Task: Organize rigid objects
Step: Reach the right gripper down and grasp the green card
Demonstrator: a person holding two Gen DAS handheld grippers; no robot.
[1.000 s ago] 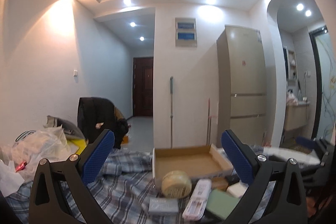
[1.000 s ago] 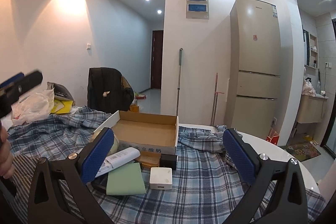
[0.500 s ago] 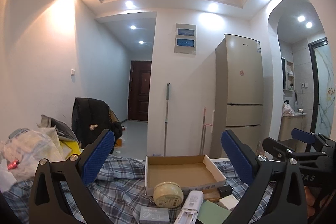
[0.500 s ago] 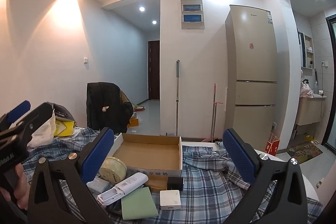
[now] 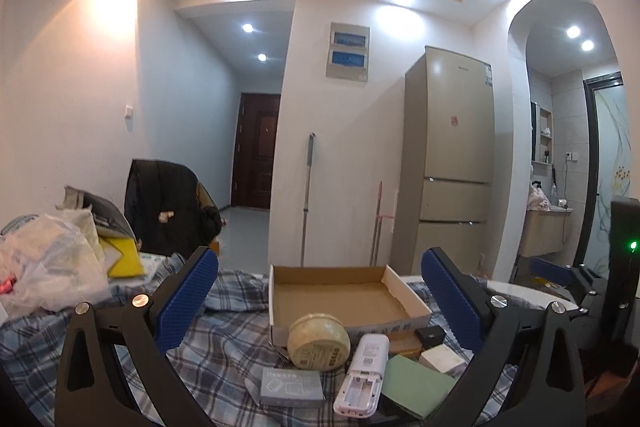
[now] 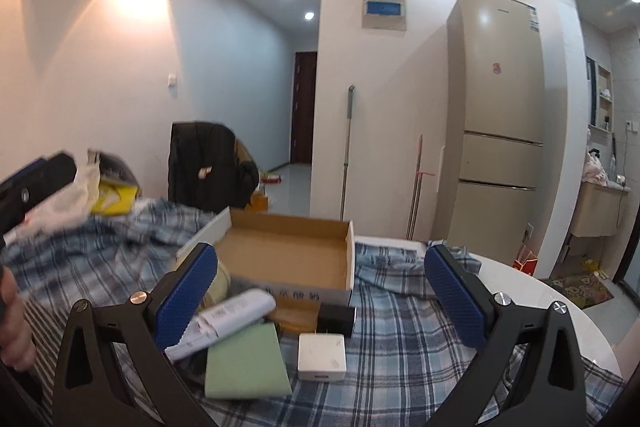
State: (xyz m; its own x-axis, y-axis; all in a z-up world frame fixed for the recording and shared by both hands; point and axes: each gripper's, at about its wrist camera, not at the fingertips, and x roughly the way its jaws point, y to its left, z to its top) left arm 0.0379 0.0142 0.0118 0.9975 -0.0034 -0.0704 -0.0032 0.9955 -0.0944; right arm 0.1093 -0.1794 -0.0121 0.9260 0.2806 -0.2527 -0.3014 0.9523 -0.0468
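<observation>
An open cardboard box sits on the plaid cloth. In front of it lie a round cream tin, a white remote, a green pad, a grey card box, a white square adapter and a black cube. My left gripper is open and empty above the pile. My right gripper is open and empty, low over the adapter and the black cube.
The table has a plaid cloth and a white round edge at right. Plastic bags and yellow packets pile at left. A dark chair, a mop and a fridge stand behind.
Both grippers have tilted and shifted slightly; the right one has dropped closer to the objects, the left has moved a little right. Both stay open and empty.
</observation>
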